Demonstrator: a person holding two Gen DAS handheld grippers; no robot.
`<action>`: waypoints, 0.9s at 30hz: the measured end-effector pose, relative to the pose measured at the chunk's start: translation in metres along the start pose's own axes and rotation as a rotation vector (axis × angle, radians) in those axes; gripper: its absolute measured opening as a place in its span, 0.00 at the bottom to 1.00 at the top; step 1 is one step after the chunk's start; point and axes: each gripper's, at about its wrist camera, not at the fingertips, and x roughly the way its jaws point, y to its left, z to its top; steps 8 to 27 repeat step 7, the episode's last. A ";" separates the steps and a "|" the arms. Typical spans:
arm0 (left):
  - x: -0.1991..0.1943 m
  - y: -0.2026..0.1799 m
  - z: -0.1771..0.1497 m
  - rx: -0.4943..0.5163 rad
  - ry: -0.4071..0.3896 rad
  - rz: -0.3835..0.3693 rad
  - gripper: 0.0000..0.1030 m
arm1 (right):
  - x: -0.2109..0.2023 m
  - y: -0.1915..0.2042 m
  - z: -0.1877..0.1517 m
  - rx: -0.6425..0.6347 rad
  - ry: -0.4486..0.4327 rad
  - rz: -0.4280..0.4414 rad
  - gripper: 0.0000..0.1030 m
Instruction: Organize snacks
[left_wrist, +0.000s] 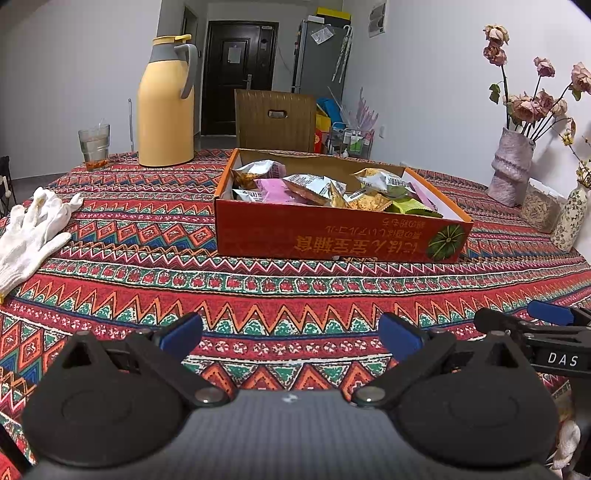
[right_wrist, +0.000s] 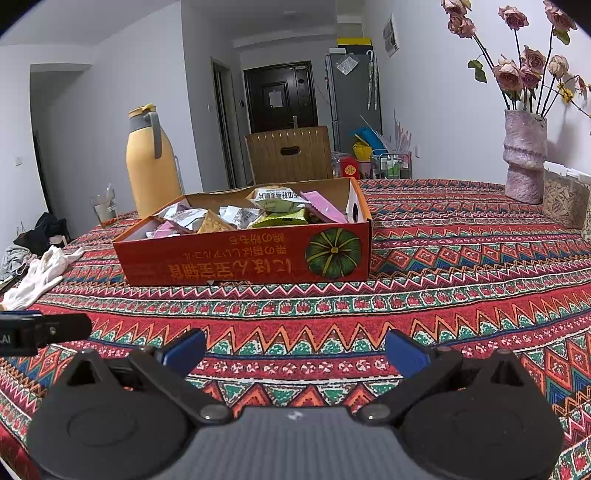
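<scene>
A shallow orange cardboard box (left_wrist: 332, 236) (right_wrist: 243, 258) with a pumpkin picture on its near wall sits on the patterned tablecloth. Several snack packets (left_wrist: 314, 186) (right_wrist: 258, 214) in silver, pink and green lie inside it. My left gripper (left_wrist: 291, 334) hovers low over the cloth, well short of the box, open with nothing between its blue fingers. My right gripper (right_wrist: 295, 350) is likewise open and empty, near the table's front. The right gripper's tip (left_wrist: 550, 314) shows at the right edge of the left wrist view, and the left gripper's body (right_wrist: 44, 334) at the left of the right wrist view.
White gloves (left_wrist: 33, 229) (right_wrist: 40, 273) lie at the table's left edge. A yellow thermos jug (left_wrist: 166, 107) (right_wrist: 151, 166) and a glass (left_wrist: 94, 146) stand at the back left. A vase of dried roses (left_wrist: 511, 166) (right_wrist: 524, 155) and a container (right_wrist: 565, 199) stand at the right.
</scene>
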 end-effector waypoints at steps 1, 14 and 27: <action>0.000 0.000 0.000 0.000 0.001 -0.004 1.00 | 0.000 0.000 -0.001 0.000 0.000 0.000 1.00; -0.001 0.001 0.000 -0.002 -0.001 -0.012 1.00 | 0.000 0.000 -0.002 0.000 0.001 0.000 1.00; -0.001 0.001 0.000 -0.002 -0.001 -0.012 1.00 | 0.000 0.000 -0.002 0.000 0.001 0.000 1.00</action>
